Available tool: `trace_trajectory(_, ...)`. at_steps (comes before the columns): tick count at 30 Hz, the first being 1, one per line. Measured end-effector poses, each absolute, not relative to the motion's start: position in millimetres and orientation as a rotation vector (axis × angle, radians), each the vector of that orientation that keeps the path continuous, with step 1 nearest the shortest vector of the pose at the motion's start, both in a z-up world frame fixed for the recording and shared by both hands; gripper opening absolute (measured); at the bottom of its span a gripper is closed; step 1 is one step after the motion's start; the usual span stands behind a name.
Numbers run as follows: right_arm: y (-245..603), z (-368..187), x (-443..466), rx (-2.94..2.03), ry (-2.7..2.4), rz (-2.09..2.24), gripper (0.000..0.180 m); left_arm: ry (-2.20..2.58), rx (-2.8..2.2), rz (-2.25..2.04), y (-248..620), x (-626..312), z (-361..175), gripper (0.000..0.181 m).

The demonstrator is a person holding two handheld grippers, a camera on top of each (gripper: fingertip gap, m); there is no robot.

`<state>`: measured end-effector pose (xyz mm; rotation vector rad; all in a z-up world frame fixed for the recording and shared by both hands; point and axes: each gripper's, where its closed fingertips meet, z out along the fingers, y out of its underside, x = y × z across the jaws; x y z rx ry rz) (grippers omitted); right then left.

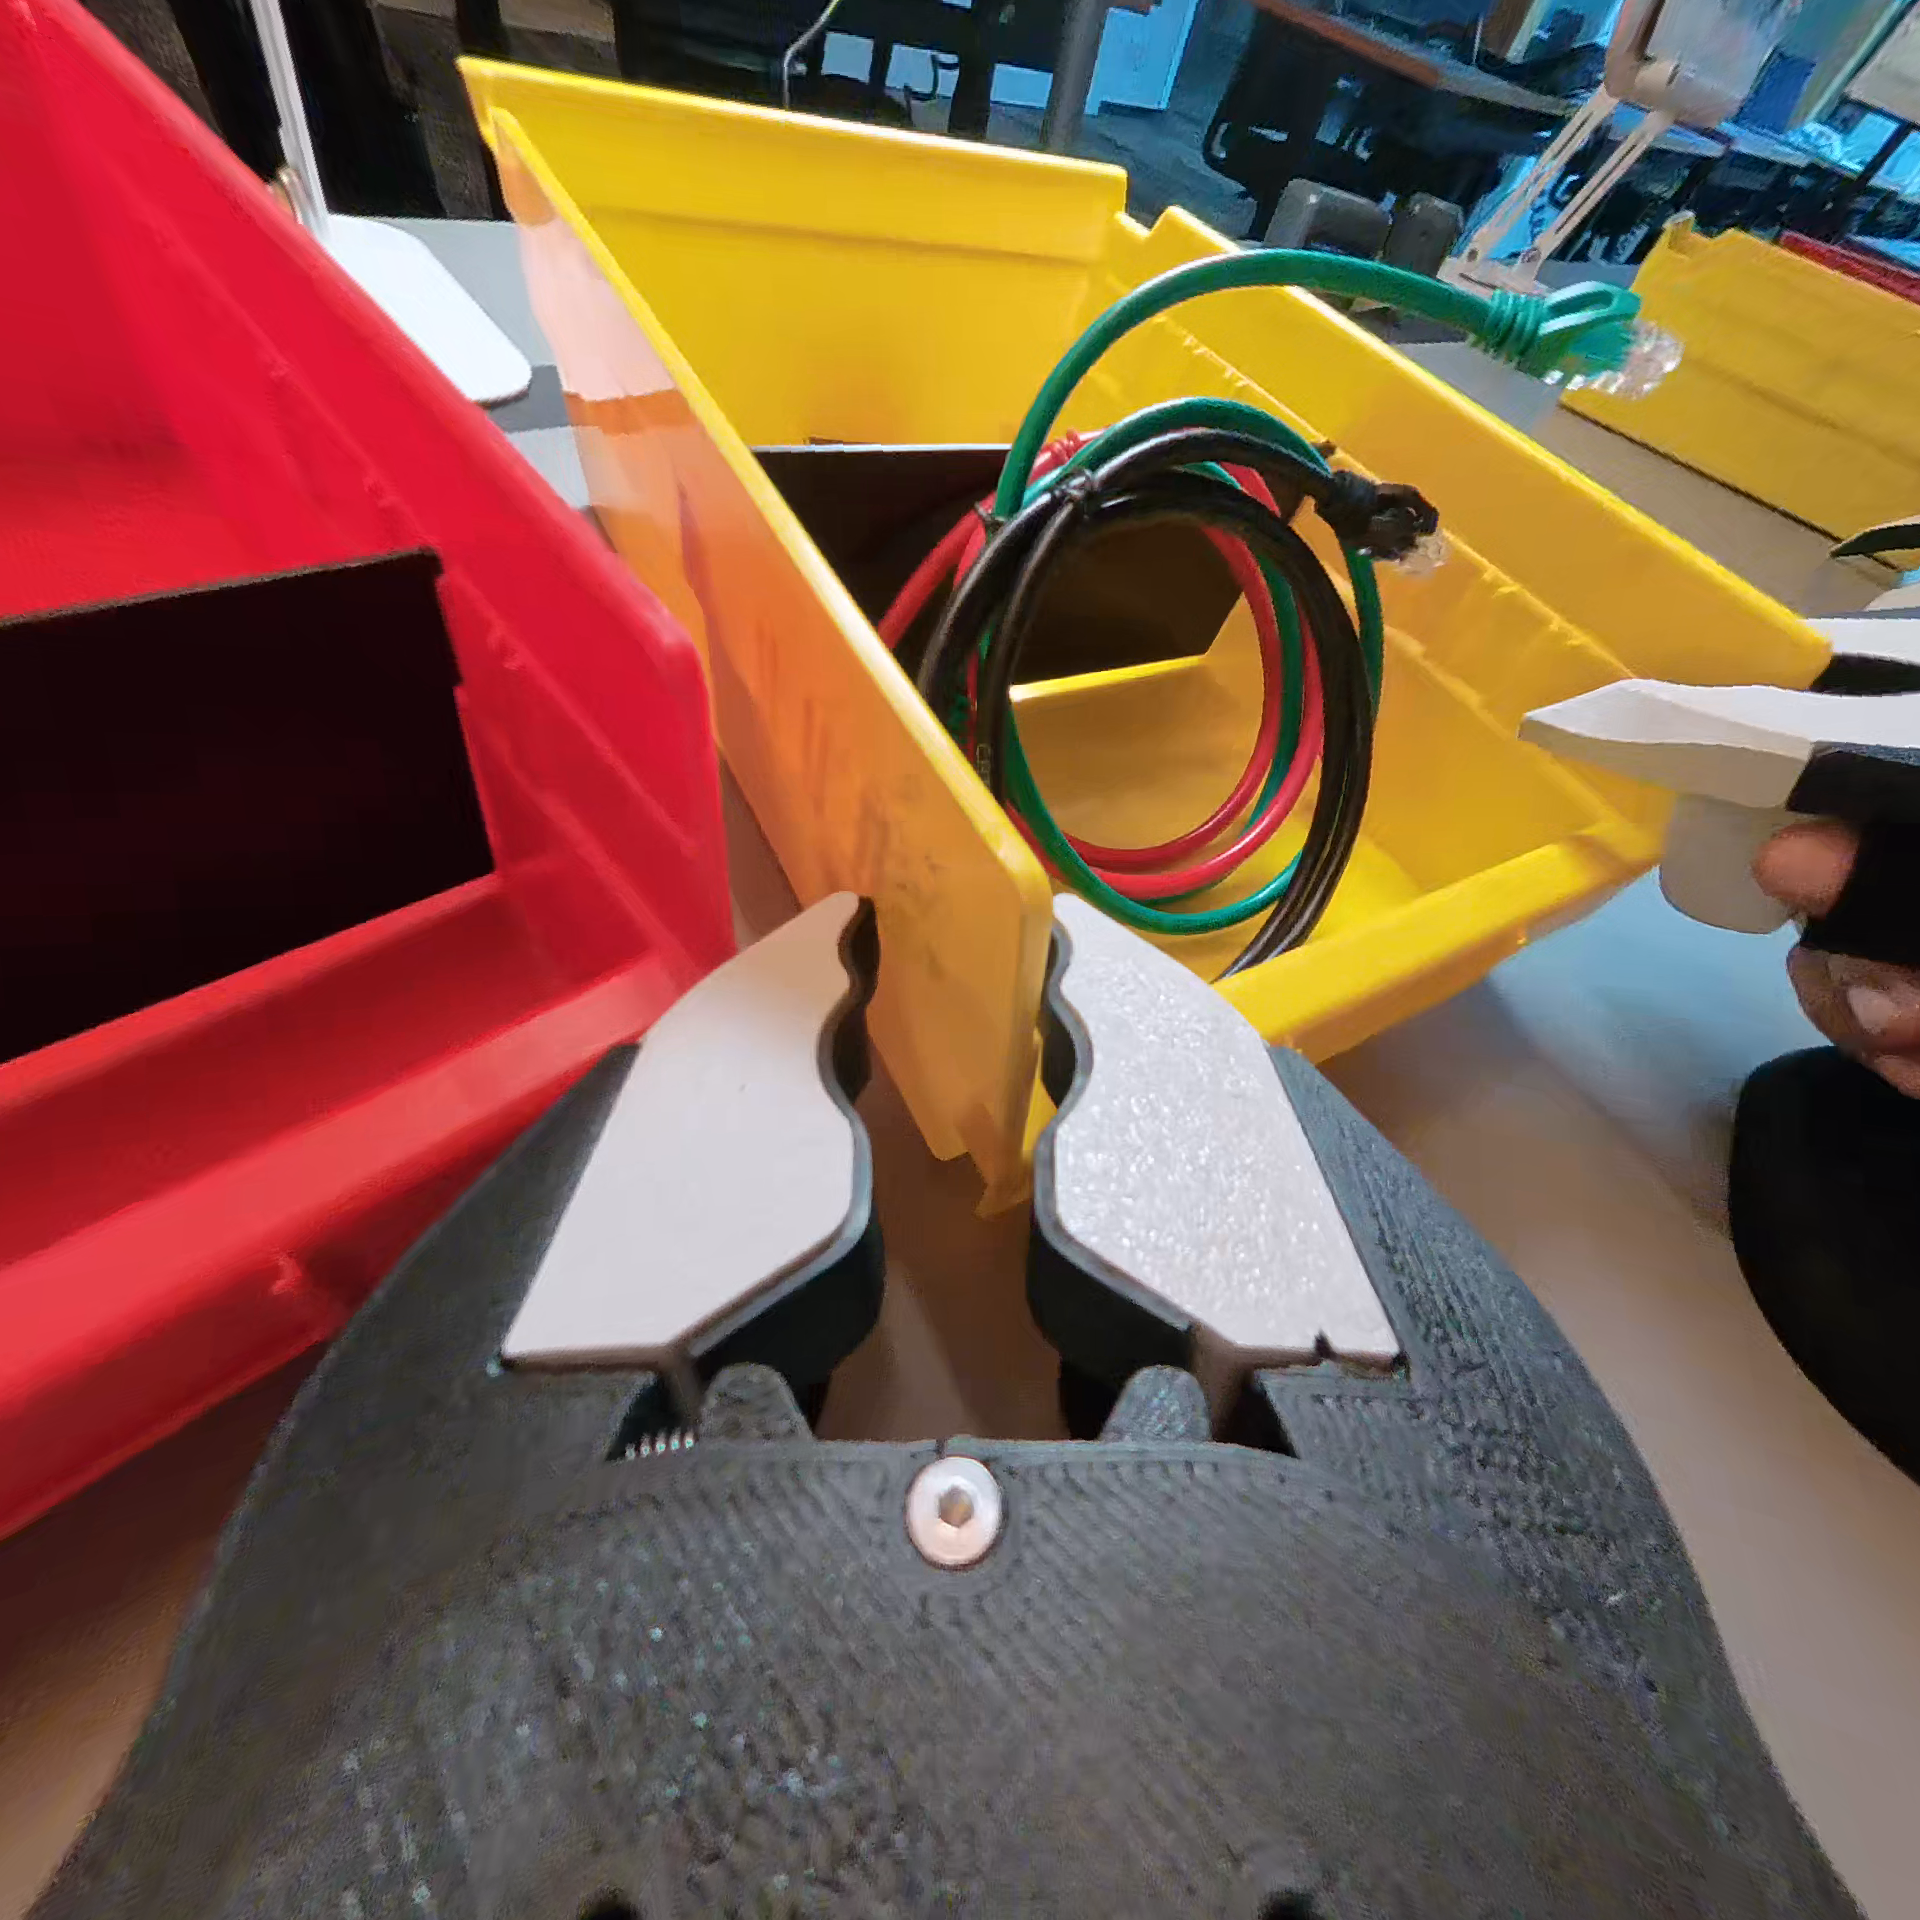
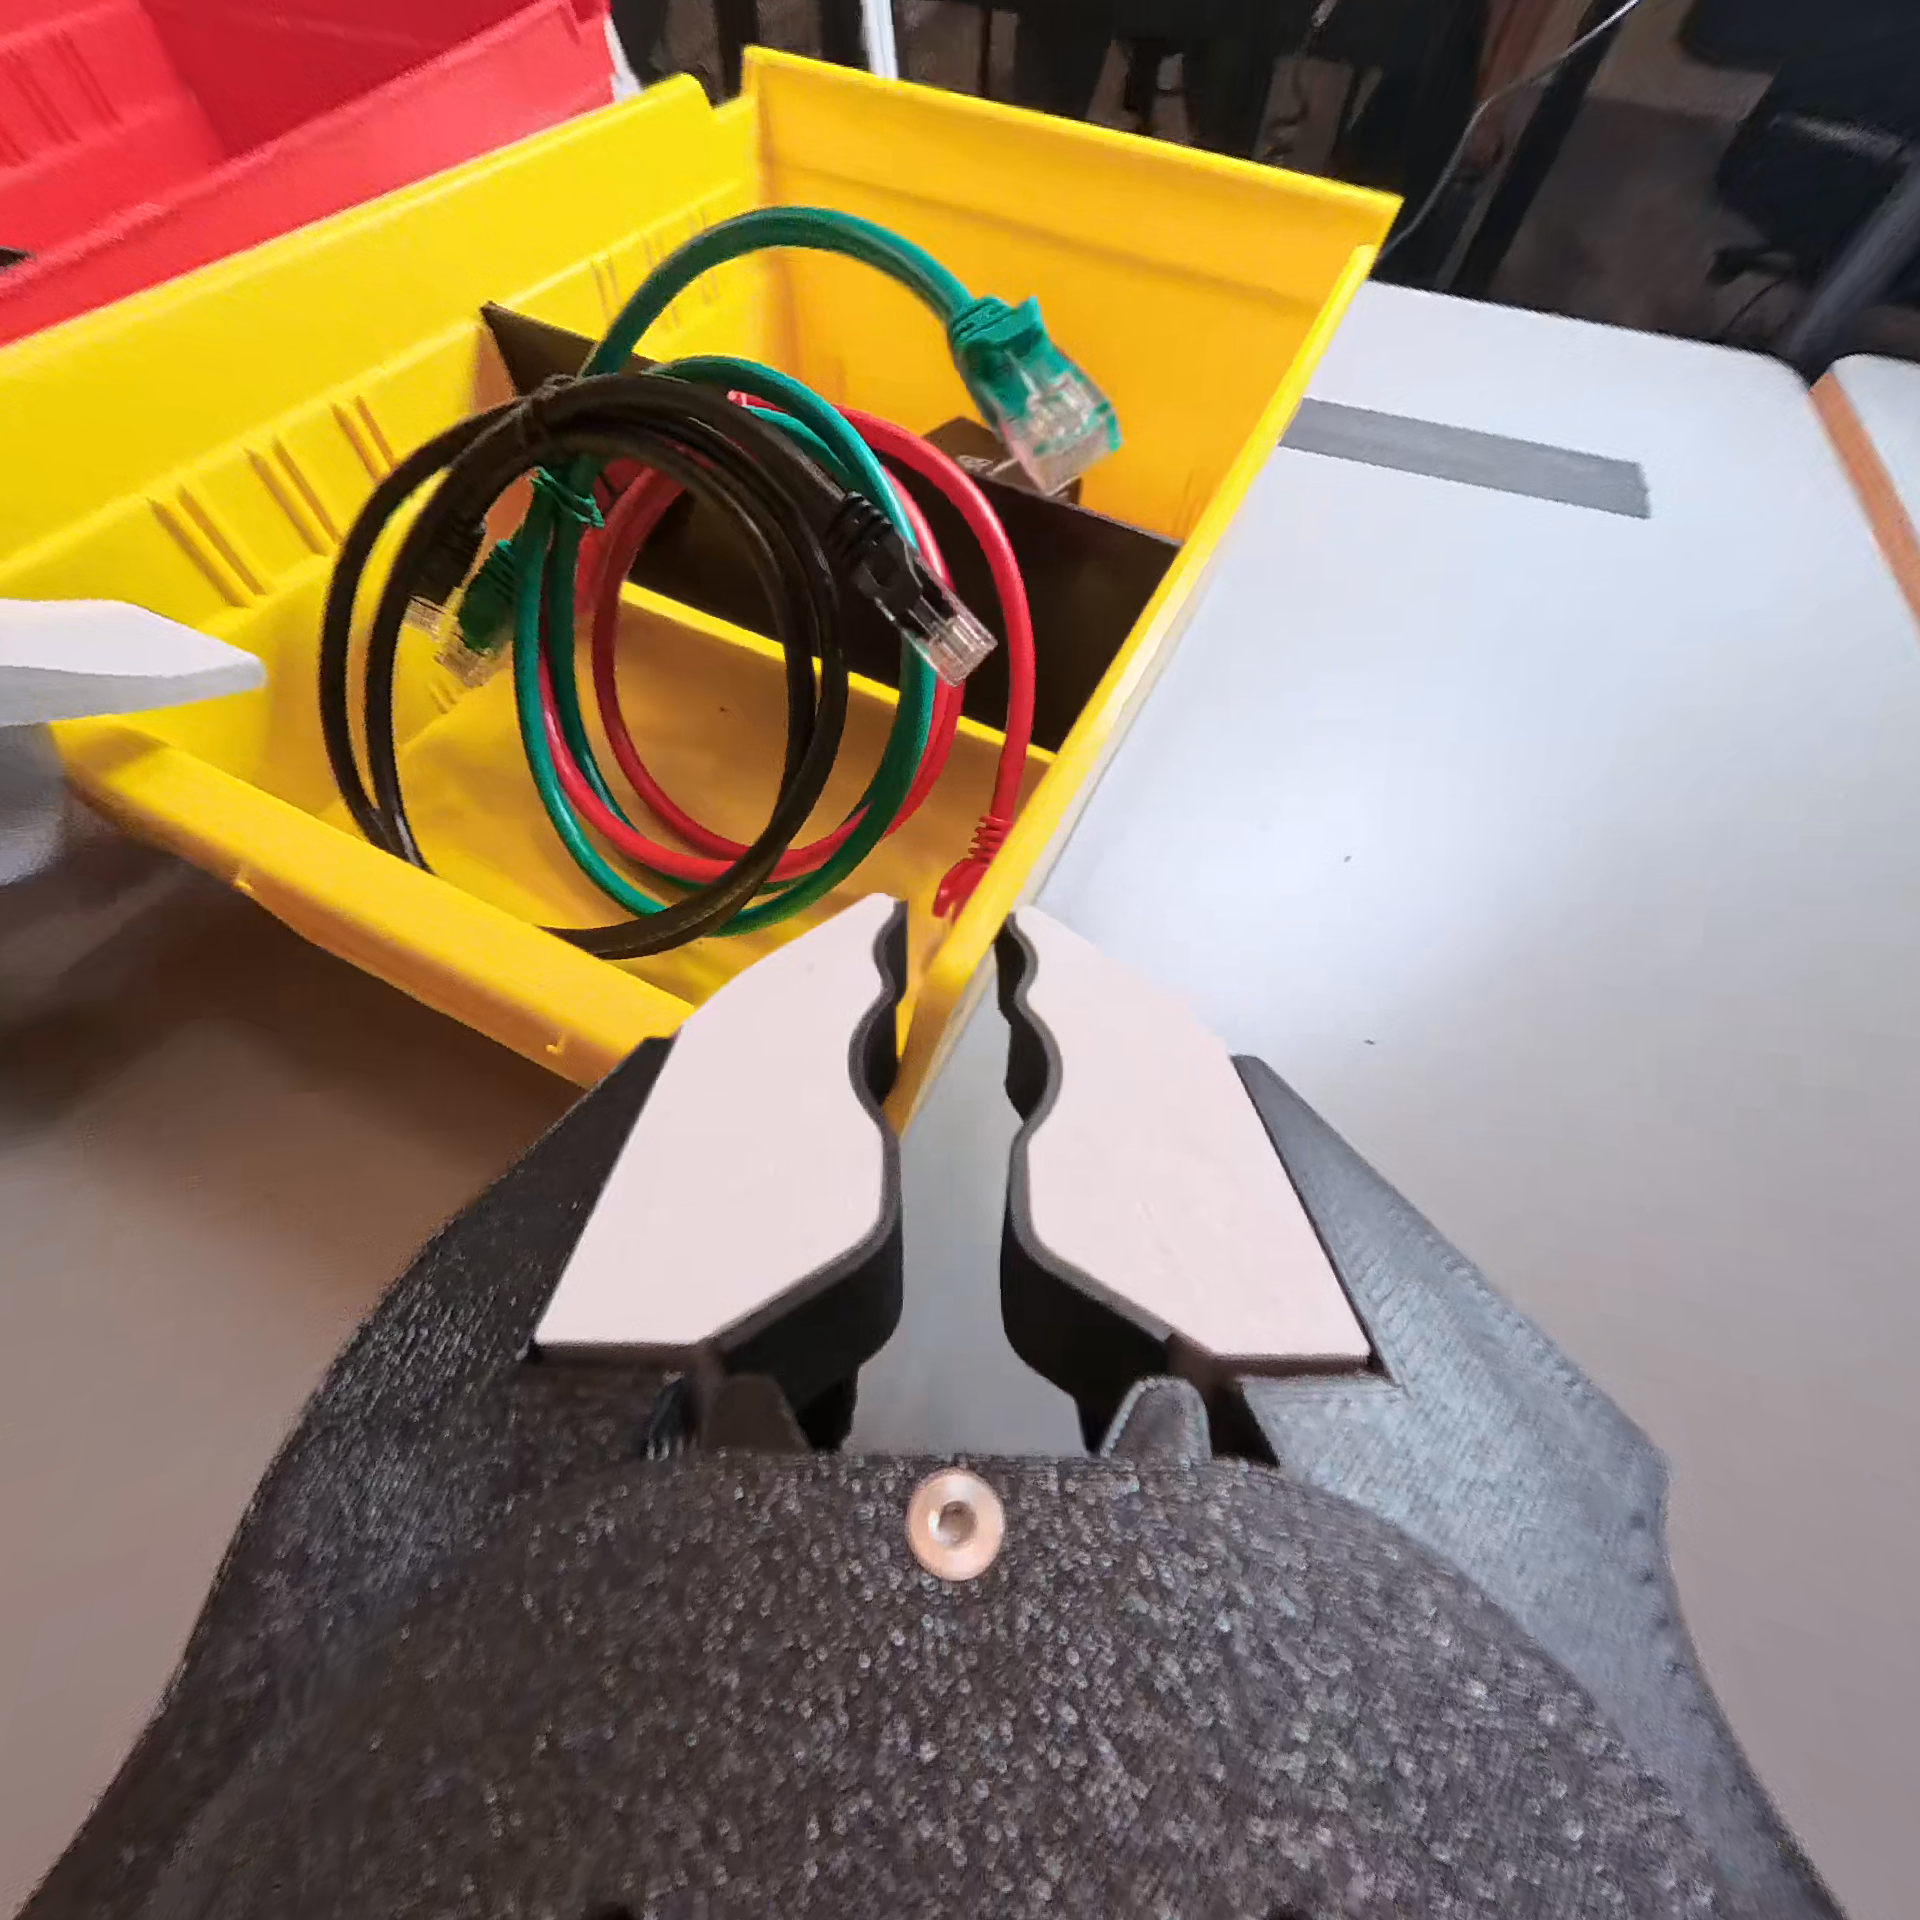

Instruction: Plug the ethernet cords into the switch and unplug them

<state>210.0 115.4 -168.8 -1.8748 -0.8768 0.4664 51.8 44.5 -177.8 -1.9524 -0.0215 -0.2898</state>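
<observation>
— What is seen nearest?

— The left claw (image 1: 956, 935) is set astride one side wall of the yellow bin (image 1: 862, 312), its jaws slightly spread with the wall between them; whether the wall is pinched cannot be told. The right claw (image 2: 951, 935) is placed at the opposite side wall (image 2: 1195, 644), also a little spread, and only its left finger (image 2: 769, 1122) seems to be touching.

— And the cords?

— A coil is seen standing in the bin's front section: a black cord (image 2: 582, 416), a green cord (image 2: 790, 234) and a red cord (image 2: 1013, 665). One green plug (image 2: 1039, 395) is raised above the black divider (image 2: 1039, 623).

— Farther off?

— A red bin (image 1: 312, 727) is seen beside the yellow one, both on the grey surface (image 2: 1507, 831). No switch can be made out.
</observation>
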Motion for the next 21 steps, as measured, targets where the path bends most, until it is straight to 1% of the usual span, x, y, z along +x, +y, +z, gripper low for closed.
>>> trace_trajectory(2,114,-163,215,-1.841,-0.88,0.403,0.012,-0.001,-1.951,-0.275,44,56,-176,0.028)
trace_trajectory(6,100,-140,218,-1.778,-0.865,0.398,0.013,0.057,-1.918,-0.175,33,55,-157,0.022)
trace_trajectory(12,67,-60,186,-1.573,-0.901,0.415,0.01,-0.003,-1.739,-0.095,1,20,-75,0.012)
trace_trajectory(18,26,21,133,-1.336,-0.926,0.431,0.01,-0.054,-1.546,0.039,-48,-30,4,0.01)
trace_trajectory(21,3,48,99,-1.246,-0.95,0.507,0.01,-0.074,-1.477,0.1,-79,-59,34,0.01)
